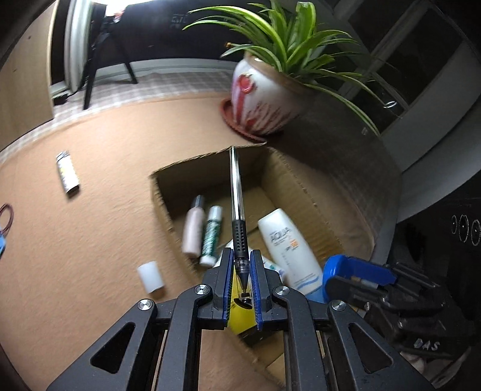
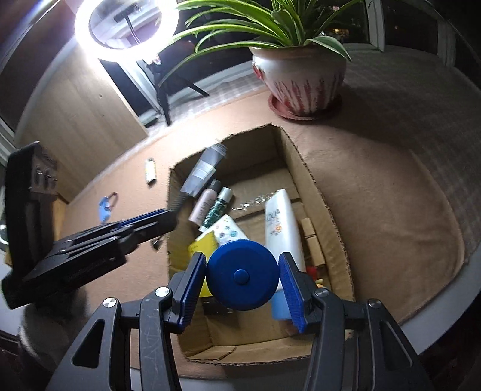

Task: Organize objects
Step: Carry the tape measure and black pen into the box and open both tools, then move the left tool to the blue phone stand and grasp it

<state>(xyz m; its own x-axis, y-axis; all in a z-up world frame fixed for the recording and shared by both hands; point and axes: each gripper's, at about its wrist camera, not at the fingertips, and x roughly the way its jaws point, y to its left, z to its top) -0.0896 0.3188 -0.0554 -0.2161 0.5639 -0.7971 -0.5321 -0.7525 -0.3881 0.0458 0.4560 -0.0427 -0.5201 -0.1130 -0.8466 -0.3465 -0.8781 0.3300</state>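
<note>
Ring light [image 2: 120, 27] only from right wrist; pen [image 1: 237, 210] from left.

white tube [image 1: 290, 249]: "AQUA", orange "50" | glove [image 1: 421, 327]: "DAS"

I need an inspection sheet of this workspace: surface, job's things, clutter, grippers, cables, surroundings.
Surface: table under a brown cloth.
Job's things: open cardboard box holding a white sunscreen tube, a pink bottle, a green bottle and more.
Clutter: lighter, small white cylinder and blue carabiner lie on the cloth outside the box.
Grippers: left gripper shut on a pen; right gripper holds a round blue case; both above the box.
Cables: nothing seen.
Surroundings: potted plant, lit ring light.
</note>
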